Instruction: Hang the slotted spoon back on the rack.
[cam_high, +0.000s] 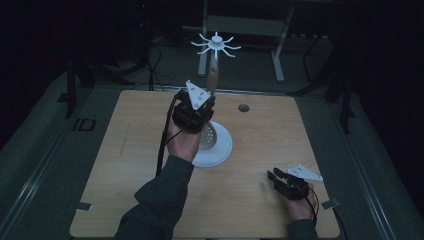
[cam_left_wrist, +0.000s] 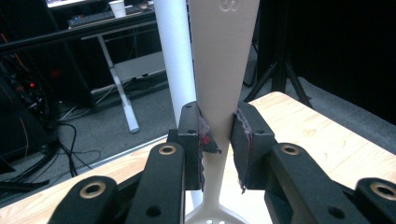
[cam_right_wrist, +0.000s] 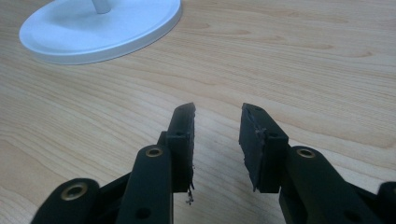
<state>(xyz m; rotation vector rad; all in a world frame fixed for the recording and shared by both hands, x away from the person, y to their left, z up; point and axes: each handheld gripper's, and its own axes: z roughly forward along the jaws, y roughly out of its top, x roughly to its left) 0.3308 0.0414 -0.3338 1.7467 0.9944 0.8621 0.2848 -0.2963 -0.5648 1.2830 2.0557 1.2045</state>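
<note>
The left hand-held gripper (cam_left_wrist: 219, 140) clamps the slotted spatula (cam_left_wrist: 222, 60) by its neck beside the white stand (cam_high: 215, 150) mid-tabletop. Lift it straight, handle hole toward a hook. The right hand-held gripper (cam_right_wrist: 217, 140) rests empty, jaws apart.

— What colours do we see?
— We see a beige slotted spoon (cam_left_wrist: 219, 70), a white stand (cam_high: 216, 46) on its white round base (cam_right_wrist: 112, 32), and a pale wood-grain table (cam_high: 125, 165).
— And our grippers?
— Black jaws with brass-coloured rivets.
</note>
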